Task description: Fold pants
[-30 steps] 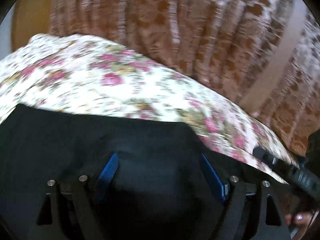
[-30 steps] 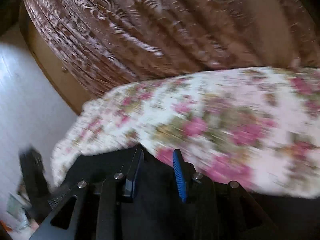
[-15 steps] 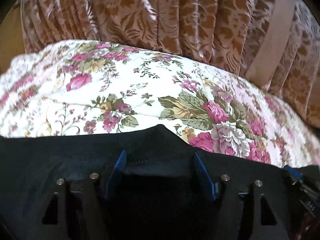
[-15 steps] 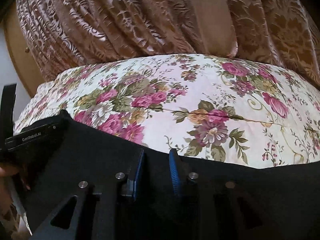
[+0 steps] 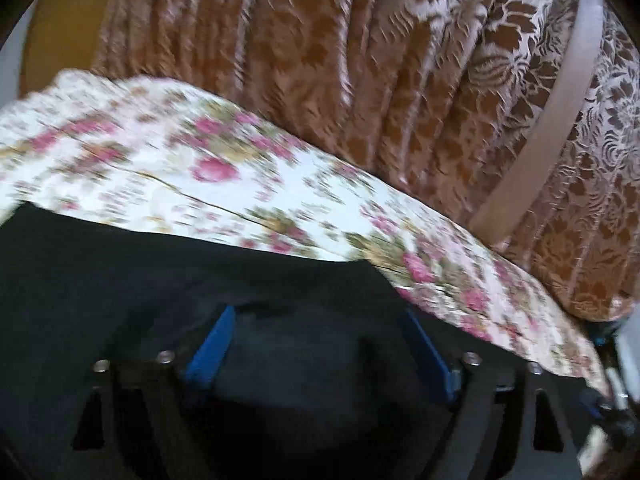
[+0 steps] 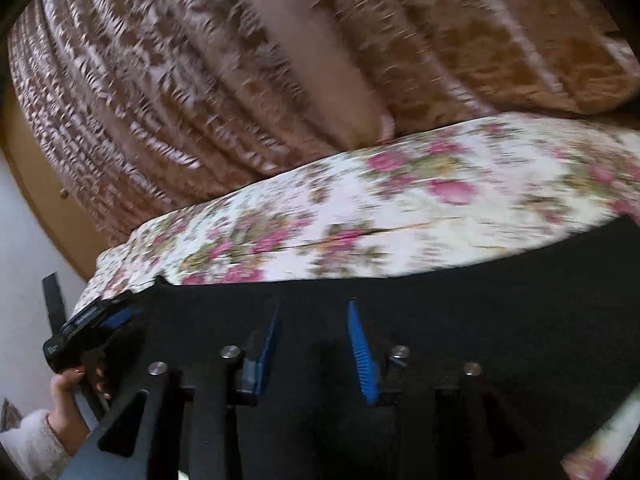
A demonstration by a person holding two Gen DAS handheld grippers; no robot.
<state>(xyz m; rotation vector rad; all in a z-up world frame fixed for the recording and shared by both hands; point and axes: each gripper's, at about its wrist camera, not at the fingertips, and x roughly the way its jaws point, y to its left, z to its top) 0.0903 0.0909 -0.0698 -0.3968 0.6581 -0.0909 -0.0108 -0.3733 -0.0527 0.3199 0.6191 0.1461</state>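
Note:
The black pants point(image 5: 120, 280) lie across a floral bedspread point(image 5: 200, 184) and fill the lower half of both views point(image 6: 500, 300). My left gripper point(image 5: 320, 332) has its blue-padded fingers point(image 5: 212, 344) spread wide, with black fabric bunched between them; whether they grip it is unclear. My right gripper point(image 6: 314, 336) has its blue pads point(image 6: 360, 356) a narrower gap apart, also over black fabric. The left gripper and the hand holding it show at the left edge of the right wrist view point(image 6: 80, 332). Both views are motion-blurred.
Brown patterned curtains point(image 5: 360, 80) hang behind the bed point(image 6: 240, 80). A wooden door or panel point(image 5: 60, 32) and a white wall point(image 6: 24, 240) lie at the left. The floral bedspread point(image 6: 400, 208) extends beyond the pants.
Both views have tilted and blurred since half a second ago. The grippers have swung with the pants' edge, and the bedspread now slants across each view. Finger gaps look about the same.

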